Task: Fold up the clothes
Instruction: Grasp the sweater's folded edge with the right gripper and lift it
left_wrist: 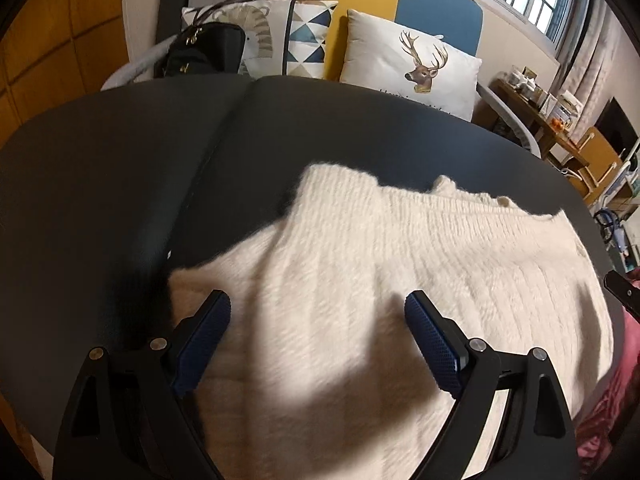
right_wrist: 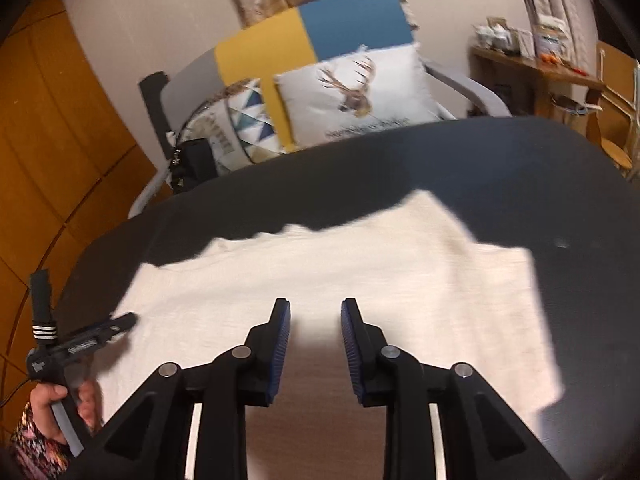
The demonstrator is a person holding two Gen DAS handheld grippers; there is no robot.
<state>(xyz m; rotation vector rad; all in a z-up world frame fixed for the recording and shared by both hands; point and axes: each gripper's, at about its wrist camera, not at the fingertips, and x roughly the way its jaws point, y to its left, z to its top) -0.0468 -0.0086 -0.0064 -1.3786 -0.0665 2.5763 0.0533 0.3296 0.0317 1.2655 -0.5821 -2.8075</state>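
in the left wrist view the left gripper (left_wrist: 318,312) hangs over a cream knitted sweater (left_wrist: 400,260) that lies spread on a dark table (left_wrist: 100,200), its fingers wide apart with nothing between them; the knit sits directly below and ahead of the blue pads, and a folded-over part bulges toward the table's left side, likely so an edge is easy to reach. behind the table a deer cushion (left_wrist: 416,68) and a black bag (left_wrist: 208,52) rest on a chair. in the right wrist view the right gripper (right_wrist: 315,320) hovers over the sweater (right_wrist: 360,264) too, fingers parted by a narrower gap and holding nothing, the cloth stretching away in front and to both sides. at the left edge a hand (right_wrist: 68,408) holds the left gripper (right_wrist: 116,322) just at the sweater's side. whether the cloth is mid-fold or only laid out flat, i cannot tell.
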